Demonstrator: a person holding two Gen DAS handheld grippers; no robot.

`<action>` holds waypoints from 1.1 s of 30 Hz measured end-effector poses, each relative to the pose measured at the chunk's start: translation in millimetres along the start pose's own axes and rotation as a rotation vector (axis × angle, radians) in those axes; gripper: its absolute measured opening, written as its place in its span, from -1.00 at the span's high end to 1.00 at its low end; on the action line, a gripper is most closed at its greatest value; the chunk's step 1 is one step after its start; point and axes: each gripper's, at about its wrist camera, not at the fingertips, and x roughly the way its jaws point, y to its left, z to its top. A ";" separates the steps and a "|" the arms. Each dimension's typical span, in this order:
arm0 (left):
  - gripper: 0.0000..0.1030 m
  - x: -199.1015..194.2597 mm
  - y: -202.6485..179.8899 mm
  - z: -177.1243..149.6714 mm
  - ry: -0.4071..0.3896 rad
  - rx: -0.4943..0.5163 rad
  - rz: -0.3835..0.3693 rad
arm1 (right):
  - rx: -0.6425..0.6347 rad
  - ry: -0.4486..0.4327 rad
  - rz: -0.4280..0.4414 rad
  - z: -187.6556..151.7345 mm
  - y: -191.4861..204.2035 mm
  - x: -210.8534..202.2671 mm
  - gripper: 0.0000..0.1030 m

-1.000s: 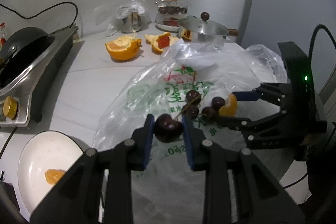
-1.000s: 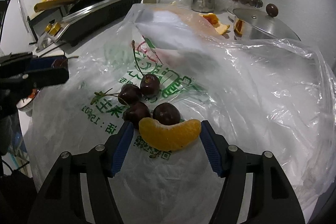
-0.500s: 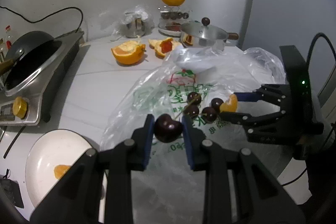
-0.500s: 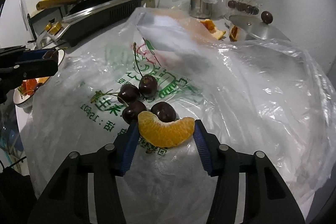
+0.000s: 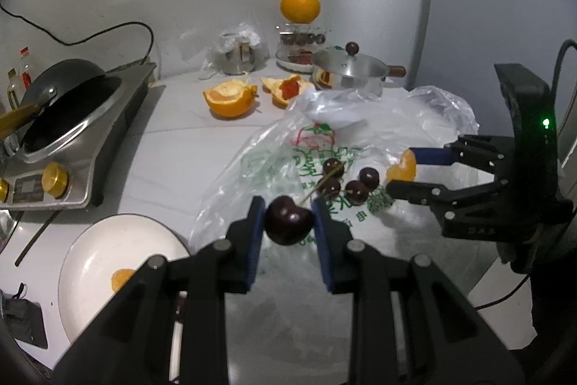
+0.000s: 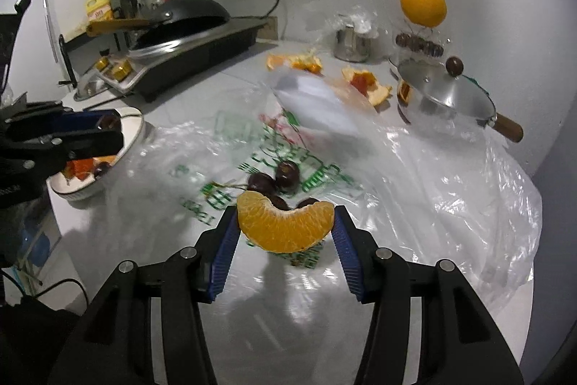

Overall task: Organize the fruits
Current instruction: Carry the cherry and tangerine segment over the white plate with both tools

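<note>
Crowding cherries (image 5: pixel 355 184): plastic bag (image 5: pixel 360 118), probably crumpled.

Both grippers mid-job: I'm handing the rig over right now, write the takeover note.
Left gripper: shut on a dark cherry, held above the plastic bag.
Right gripper: shut on an orange segment, lifted clear of the bag.
Done: white plate near the left gripper already holds one orange segment.
Left: four loose cherries still lie on the bag. Whole orange and peels sit at the back.
</note>
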 end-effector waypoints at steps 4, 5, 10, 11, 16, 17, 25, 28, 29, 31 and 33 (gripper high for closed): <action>0.47 -9.8 6.6 -5.7 -0.011 -0.010 0.005 | -0.016 -0.014 0.010 4.5 16.3 -7.6 -0.06; 0.47 -13.2 9.2 -7.7 -0.015 -0.014 0.006 | -0.018 -0.017 0.012 5.3 19.2 -8.8 -0.06; 0.47 -24.0 20.6 -15.3 -0.024 -0.031 0.016 | -0.030 -0.027 0.024 12.1 38.2 -12.1 -0.06; 0.47 -26.2 23.8 -17.0 -0.026 -0.035 0.018 | -0.034 -0.028 0.026 13.6 42.3 -12.3 -0.06; 0.47 -37.0 39.8 -24.7 -0.037 -0.054 0.029 | -0.054 -0.032 0.034 21.1 61.3 -11.4 -0.06; 0.47 -39.8 44.4 -26.9 -0.039 -0.060 0.033 | -0.057 -0.033 0.036 22.0 64.8 -11.4 -0.06; 0.47 -54.9 73.8 -42.0 -0.051 -0.106 0.065 | -0.097 -0.029 0.054 34.3 95.4 -5.2 -0.06; 0.47 -60.4 85.9 -48.1 -0.055 -0.125 0.078 | -0.110 -0.028 0.061 39.8 105.5 -1.7 -0.06; 0.47 -62.1 90.0 -50.0 -0.056 -0.131 0.082 | -0.113 -0.028 0.063 40.8 107.7 -0.9 -0.06; 0.47 -63.9 96.8 -53.3 -0.056 -0.140 0.089 | -0.122 -0.027 0.070 44.3 115.9 1.8 -0.06; 0.47 -66.5 104.2 -57.3 -0.058 -0.150 0.097 | -0.132 -0.023 0.075 46.2 122.2 4.5 -0.06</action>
